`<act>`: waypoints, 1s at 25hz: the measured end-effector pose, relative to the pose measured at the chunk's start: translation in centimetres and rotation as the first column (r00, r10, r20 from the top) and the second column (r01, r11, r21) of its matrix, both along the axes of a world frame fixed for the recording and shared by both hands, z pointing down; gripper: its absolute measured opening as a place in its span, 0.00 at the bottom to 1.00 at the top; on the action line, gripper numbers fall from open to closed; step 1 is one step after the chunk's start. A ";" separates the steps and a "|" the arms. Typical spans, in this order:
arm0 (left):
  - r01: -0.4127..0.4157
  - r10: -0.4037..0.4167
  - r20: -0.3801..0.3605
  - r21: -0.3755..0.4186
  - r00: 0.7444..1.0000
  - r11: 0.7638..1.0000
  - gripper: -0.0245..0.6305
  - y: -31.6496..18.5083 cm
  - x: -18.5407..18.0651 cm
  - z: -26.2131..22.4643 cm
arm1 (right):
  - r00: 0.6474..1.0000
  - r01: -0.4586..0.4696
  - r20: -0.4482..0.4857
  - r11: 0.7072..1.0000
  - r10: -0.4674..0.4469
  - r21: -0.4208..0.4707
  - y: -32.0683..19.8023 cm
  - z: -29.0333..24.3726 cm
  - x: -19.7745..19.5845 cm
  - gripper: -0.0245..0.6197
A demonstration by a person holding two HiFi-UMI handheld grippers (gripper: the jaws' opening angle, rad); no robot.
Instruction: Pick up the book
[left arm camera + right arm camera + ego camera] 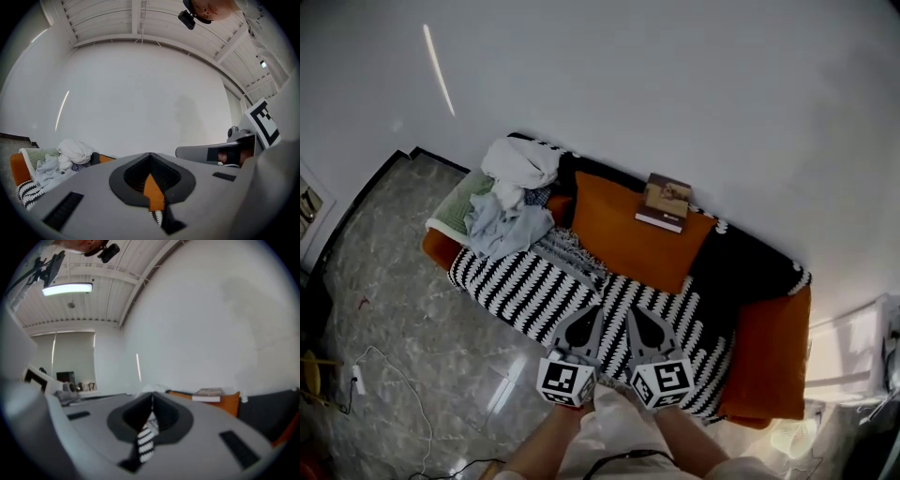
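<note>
Head view, looking steeply down: my left gripper (596, 311) and right gripper (631, 312) sit side by side at lower centre of the frame, over the front edge of a sofa (769, 361). Each carries its marker cube nearest to me.

The book (664, 202) lies flat on the top edge of an orange cushion (633, 239), close to the white wall. It is at upper centre of the frame, well apart from both grippers and touched by neither. A black-and-white zigzag throw (516, 281) covers the seat. A pile of clothes (511, 192) occupies the sofa's upper-left end.

Left gripper view: the jaws of my left gripper (150, 154) are pressed together at the tips and pinch nothing. Through their oval window a strip of orange cushion and a bit of zigzag throw appear. The clothes pile (70, 154) sits at lower left, and my right gripper (215, 152) reaches in from the right edge.

Right gripper view: the jaws of my right gripper (152, 394) are likewise pressed together, with nothing between them. Zigzag throw shows through their window. The book (208, 394) appears right of centre, resting on the orange cushion (229, 404), beyond the jaw tips.
</note>
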State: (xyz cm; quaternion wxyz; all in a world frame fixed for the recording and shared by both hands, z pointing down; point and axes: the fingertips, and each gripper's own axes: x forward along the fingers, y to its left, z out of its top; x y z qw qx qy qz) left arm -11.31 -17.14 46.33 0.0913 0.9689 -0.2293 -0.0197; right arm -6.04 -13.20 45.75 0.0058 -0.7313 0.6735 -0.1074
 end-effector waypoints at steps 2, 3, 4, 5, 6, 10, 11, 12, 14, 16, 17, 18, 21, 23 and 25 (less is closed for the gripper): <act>-0.003 0.003 0.008 0.005 1.000 1.000 0.07 -1.2 0.5 0.0 | 1.000 0.005 0.002 1.000 -0.005 -0.001 -1.3 0.2 0.3 0.06; -0.004 0.004 0.013 0.007 1.000 1.000 0.07 -1.8 0.8 0.0 | 1.000 0.005 0.004 1.000 -0.005 -0.001 -1.9 0.3 0.6 0.06; -0.006 0.006 0.018 0.008 1.000 1.000 0.07 -2.4 1.2 0.0 | 1.000 0.002 0.006 1.000 -0.002 0.000 -2.5 0.3 1.0 0.06; -0.009 0.009 0.021 0.011 1.000 1.000 0.07 -3.1 1.6 -0.1 | 1.000 -0.001 0.007 1.000 0.001 0.002 -3.1 0.2 1.4 0.06; -0.013 0.012 0.022 0.015 1.000 1.000 0.07 -3.7 2.1 -0.1 | 1.000 -0.003 0.008 1.000 0.003 0.005 -3.8 0.1 1.9 0.06; -0.034 0.033 0.023 0.032 0.999 0.999 0.07 -6.3 4.9 -0.3 | 1.000 -0.010 -0.001 1.000 0.010 -0.001 -6.0 0.2 4.2 0.06; -0.043 0.042 0.021 0.036 0.999 0.998 0.07 -6.7 5.6 -0.4 | 1.000 -0.015 0.000 1.000 0.015 -0.005 -6.3 0.4 4.9 0.06; -0.054 0.053 0.021 0.036 0.998 0.998 0.07 -7.0 6.3 -0.5 | 1.000 -0.023 0.001 1.000 0.023 -0.009 -6.6 0.5 5.5 0.06; -0.074 0.074 0.019 0.032 0.997 0.997 0.07 -7.5 7.7 -0.5 | 0.999 -0.036 -0.002 0.999 0.036 -0.012 -7.2 0.6 6.8 0.06; -0.084 0.083 0.016 0.032 0.996 0.996 0.07 -8.1 8.9 -0.4 | 0.999 -0.040 -0.010 0.999 0.040 -0.013 -7.9 0.7 7.8 0.06; -0.087 0.086 0.016 0.031 0.996 0.996 0.07 -8.4 9.5 -0.3 | 0.999 -0.040 -0.012 0.999 0.040 -0.014 -8.2 0.8 8.2 0.06; -0.092 0.091 0.017 0.029 0.996 0.995 0.07 -8.5 10.0 0.0 | 0.999 -0.042 -0.012 0.999 0.042 -0.015 -8.4 1.0 8.7 0.06; -0.109 0.108 0.022 0.022 0.994 0.994 0.07 -8.6 11.4 1.1 | 0.999 -0.051 -0.010 0.998 0.051 -0.027 -8.4 1.6 9.8 0.06; -0.123 0.123 0.025 0.011 0.992 0.992 0.07 -8.5 12.2 1.5 | 0.998 -0.064 0.003 0.997 0.065 -0.035 -8.2 2.2 10.4 0.06; -0.147 0.147 0.034 0.001 0.989 0.989 0.07 -8.2 13.0 1.9 | 0.996 -0.089 0.022 0.995 0.090 -0.042 -7.9 2.7 11.2 0.06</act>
